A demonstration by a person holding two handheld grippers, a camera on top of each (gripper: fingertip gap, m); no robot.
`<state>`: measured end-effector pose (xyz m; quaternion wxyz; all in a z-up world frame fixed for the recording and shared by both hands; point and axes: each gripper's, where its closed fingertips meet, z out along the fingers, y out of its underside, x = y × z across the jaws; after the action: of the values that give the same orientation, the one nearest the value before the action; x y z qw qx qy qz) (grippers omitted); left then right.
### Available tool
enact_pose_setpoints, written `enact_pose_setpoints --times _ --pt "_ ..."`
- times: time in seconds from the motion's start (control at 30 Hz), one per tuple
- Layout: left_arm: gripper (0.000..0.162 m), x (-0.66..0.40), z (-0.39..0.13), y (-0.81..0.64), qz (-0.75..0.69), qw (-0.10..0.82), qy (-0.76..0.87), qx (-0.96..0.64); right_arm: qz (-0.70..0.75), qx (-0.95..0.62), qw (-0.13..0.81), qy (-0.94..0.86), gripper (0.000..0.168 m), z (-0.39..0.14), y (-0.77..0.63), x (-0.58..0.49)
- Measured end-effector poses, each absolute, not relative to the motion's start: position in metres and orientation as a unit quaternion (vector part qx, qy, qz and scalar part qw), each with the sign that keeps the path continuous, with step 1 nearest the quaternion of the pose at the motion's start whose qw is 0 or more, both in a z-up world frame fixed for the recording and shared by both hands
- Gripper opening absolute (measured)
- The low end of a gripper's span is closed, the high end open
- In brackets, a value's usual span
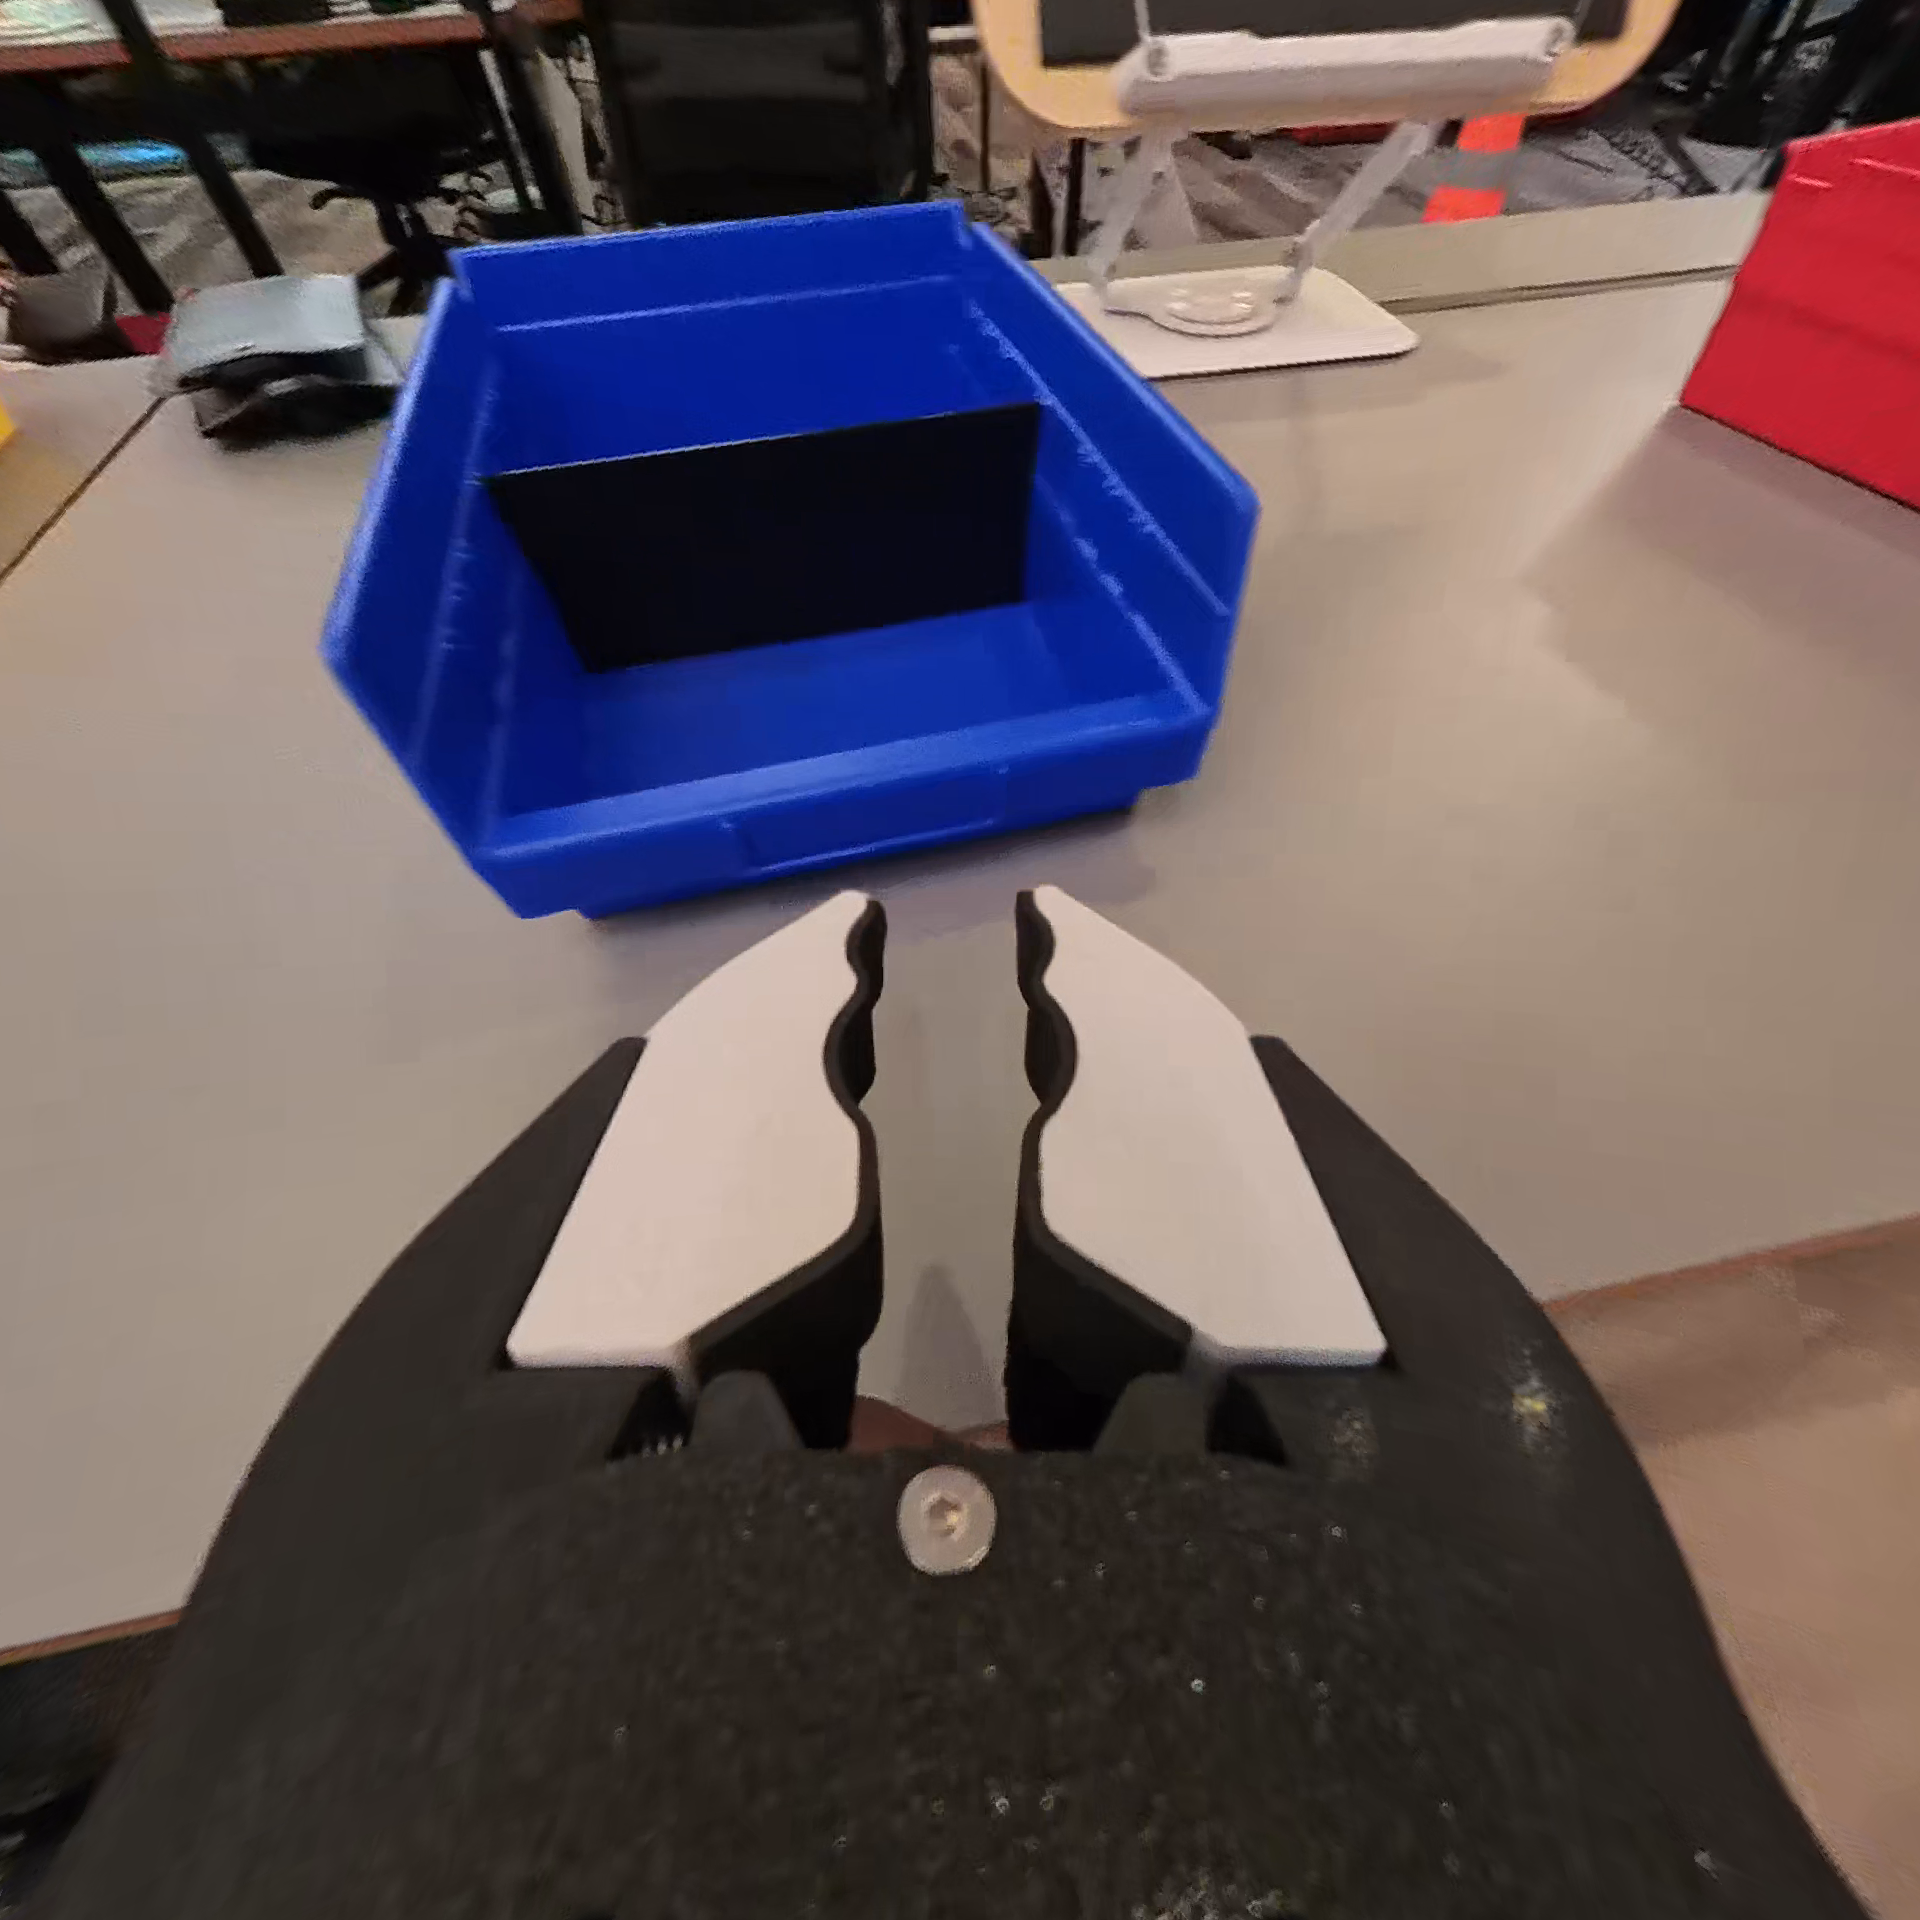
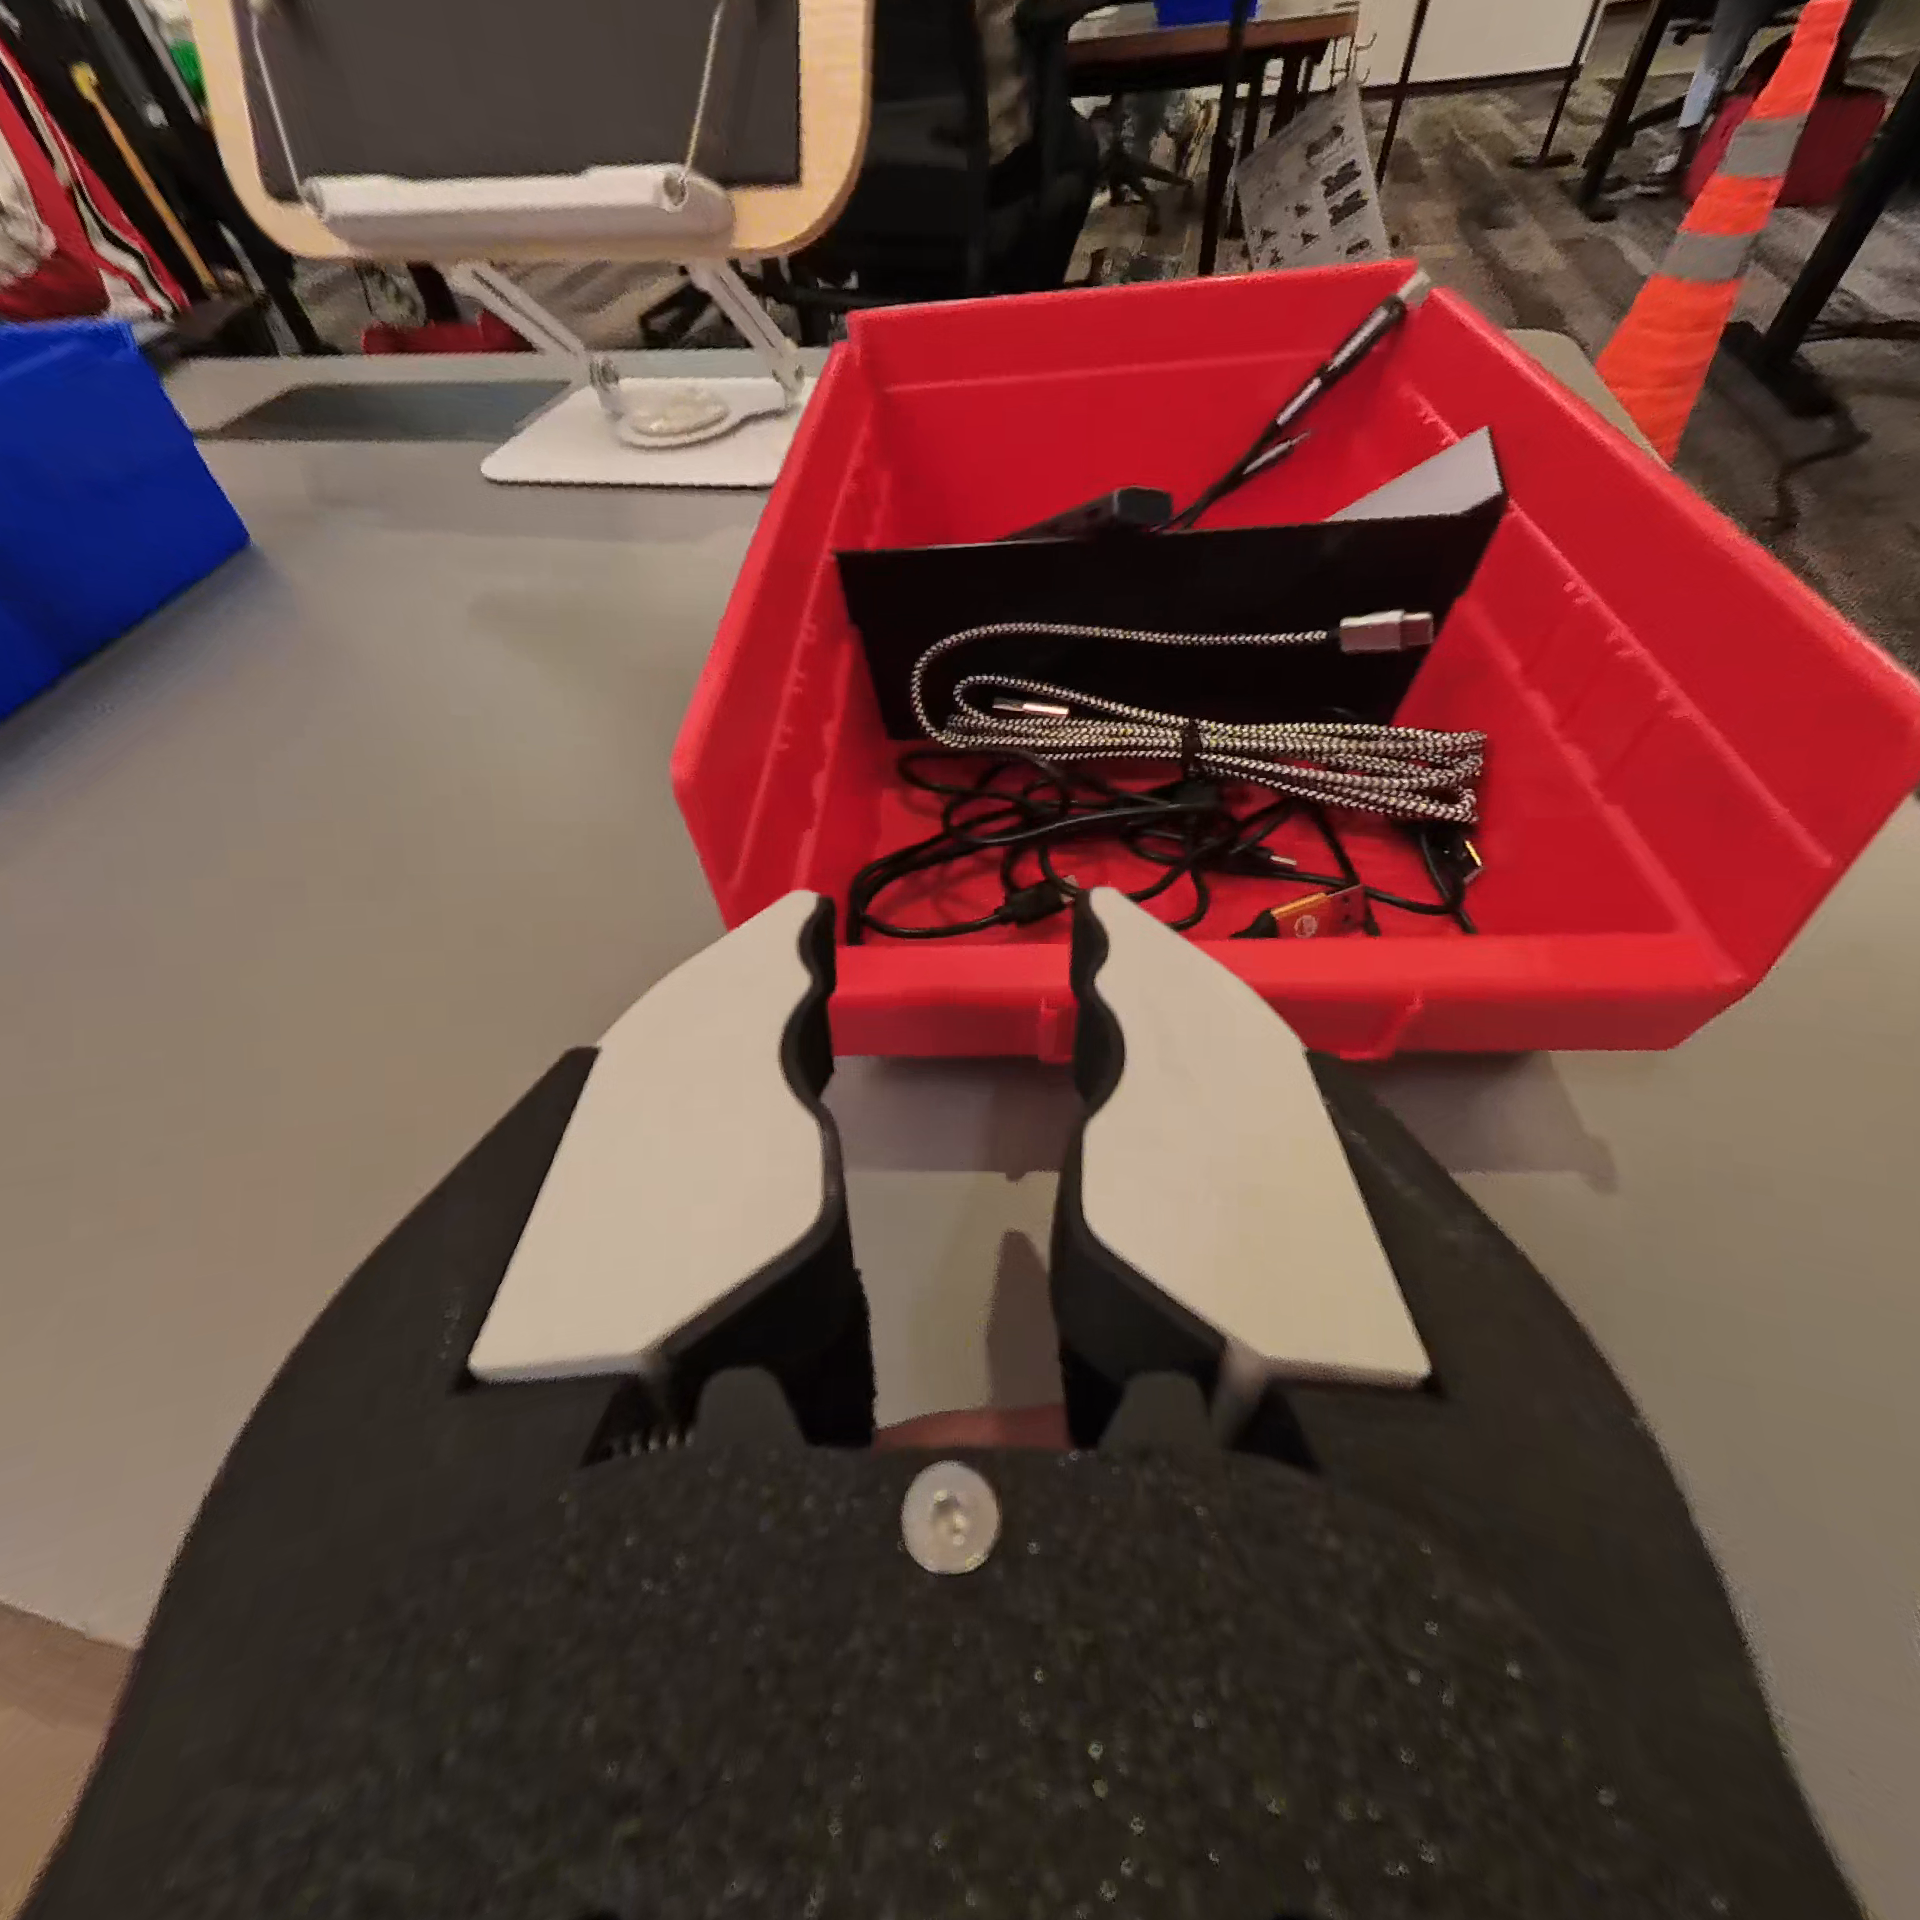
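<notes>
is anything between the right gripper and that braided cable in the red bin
Only the red bin's low front wall. The right gripper is open, its tips at that wall. Beyond it, thin black cables lie on the bin floor in front of the braided cable, which rests near the black divider.

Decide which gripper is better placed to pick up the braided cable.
Right. The right gripper hangs open at the red bin's front wall, braided cable just beyond; the left gripper faces the blue bin.
</notes>
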<state>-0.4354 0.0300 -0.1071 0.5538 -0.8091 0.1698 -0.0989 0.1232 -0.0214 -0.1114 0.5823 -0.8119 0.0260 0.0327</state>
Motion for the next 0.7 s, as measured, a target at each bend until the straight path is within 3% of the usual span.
enact_pose_setpoints --times 0.7 --pt "0.025 -0.461 -0.117 0.046 -0.074 0.547 0.145 -0.821 0.026 -0.831 0.554 0.043 0.039 -0.130 -0.017 0.137"
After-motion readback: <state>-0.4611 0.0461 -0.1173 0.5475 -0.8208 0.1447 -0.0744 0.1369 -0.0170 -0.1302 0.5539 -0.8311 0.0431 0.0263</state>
